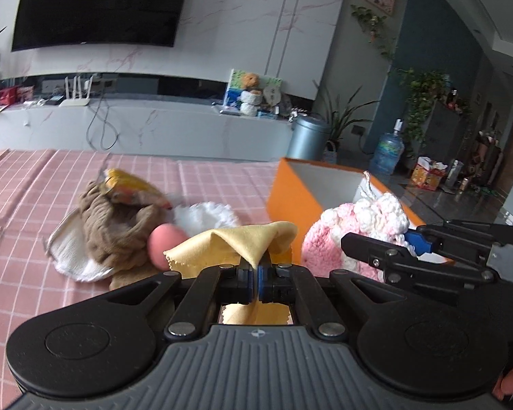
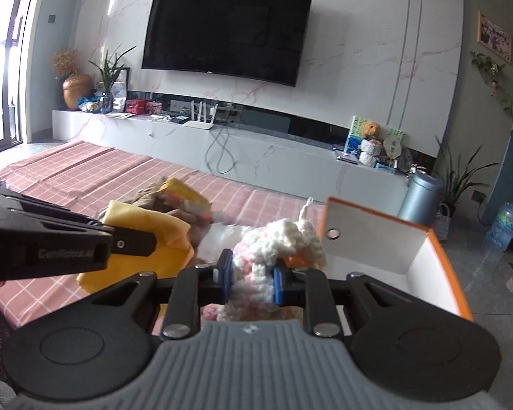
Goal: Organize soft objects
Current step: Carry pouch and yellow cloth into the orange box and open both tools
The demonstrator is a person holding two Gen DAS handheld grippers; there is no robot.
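My left gripper (image 1: 257, 275): jaws pinching yellow cloth (image 1: 236, 242), frame ctr. Right gripper (image 2: 251, 278) grips pink-white knit (image 2: 273, 244) beside orange box (image 2: 437, 256). Box looks empty; brown garment (image 1: 116, 225), white cloth (image 1: 205, 215) remain on table.

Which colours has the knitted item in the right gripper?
Pink and white knitted item, clearest in the left wrist view.

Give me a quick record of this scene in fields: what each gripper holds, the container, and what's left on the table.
left gripper: shut on yellow cloth
right gripper: shut on pink and white knitted item
container: orange box, open, white inside, nothing visible inside
still on checked tablecloth: brown cloth, white cloth, pink ball
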